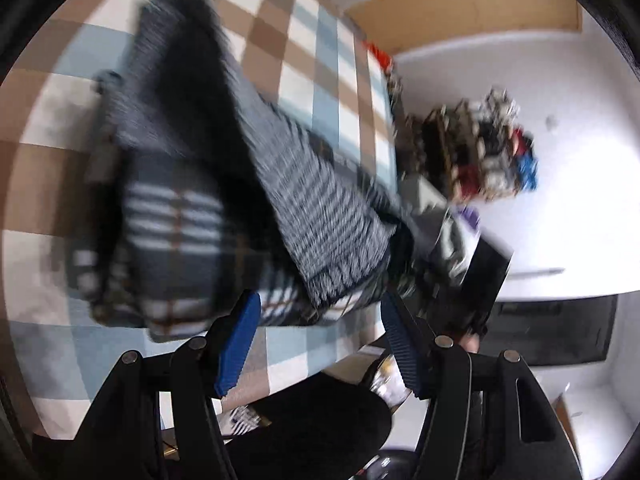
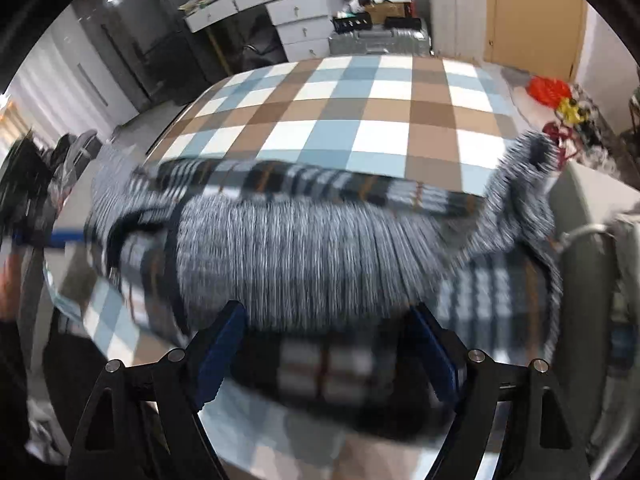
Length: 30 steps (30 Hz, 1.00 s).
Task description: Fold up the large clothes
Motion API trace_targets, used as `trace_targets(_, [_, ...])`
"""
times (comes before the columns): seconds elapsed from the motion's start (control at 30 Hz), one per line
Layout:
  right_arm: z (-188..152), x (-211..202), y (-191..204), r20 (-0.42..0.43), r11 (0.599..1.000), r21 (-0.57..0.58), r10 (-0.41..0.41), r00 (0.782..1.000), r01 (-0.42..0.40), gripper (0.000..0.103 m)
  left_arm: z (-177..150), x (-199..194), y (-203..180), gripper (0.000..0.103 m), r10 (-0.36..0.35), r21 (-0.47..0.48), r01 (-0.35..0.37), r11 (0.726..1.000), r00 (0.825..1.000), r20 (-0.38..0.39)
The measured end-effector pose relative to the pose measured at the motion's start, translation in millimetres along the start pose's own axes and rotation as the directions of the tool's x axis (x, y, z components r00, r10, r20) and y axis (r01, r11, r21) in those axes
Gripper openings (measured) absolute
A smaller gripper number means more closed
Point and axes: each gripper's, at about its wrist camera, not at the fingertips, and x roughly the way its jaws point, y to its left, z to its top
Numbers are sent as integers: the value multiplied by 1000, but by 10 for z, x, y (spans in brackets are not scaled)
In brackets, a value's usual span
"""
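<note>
Checked in blue, brown and white, the tablecloth (image 2: 384,120) covers the table, and the folded garment (image 2: 288,248), grey knit over dark plaid, lies blurred along its near edge. Your left gripper (image 1: 320,316) hovers just short of the garment, jaws spread and pinching nothing. Your right gripper (image 2: 328,332) is spread wide too, empty, close to the knit.

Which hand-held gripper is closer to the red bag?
Hard to say, probably the right. From the right hand-held gripper the red bag sits far across the table; from the left hand-held gripper it also lies far off, blurred.
</note>
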Motion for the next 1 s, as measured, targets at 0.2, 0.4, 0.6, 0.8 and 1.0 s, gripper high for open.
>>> trace_targets(0.2, [429,198,-191,57,990,140,17,998,-25,76,182,239,-95,57,24,23,-23,999,999,-42])
trace_targets(0.4, [853,108,-577,197,952,304,-19,980,-43,65,474,359,-35,57,-11,-36,9,999,998,-56])
trace_targets(0.6, [822,-481,-778,447,916,360,-3,894,-177,80,781,443,-119,57,-89,-70,88,994,996,-10])
trace_targets(0.8, [611,-496,-350,273,994,103,-57,960,30,96,935,174,-10,57,-9,-114,23,993,992,129])
trace_targets(1.0, [311,-62,180,178,814,-471,-289,941,339,99,579,60,-348,57,139,149,-144,978,989,41])
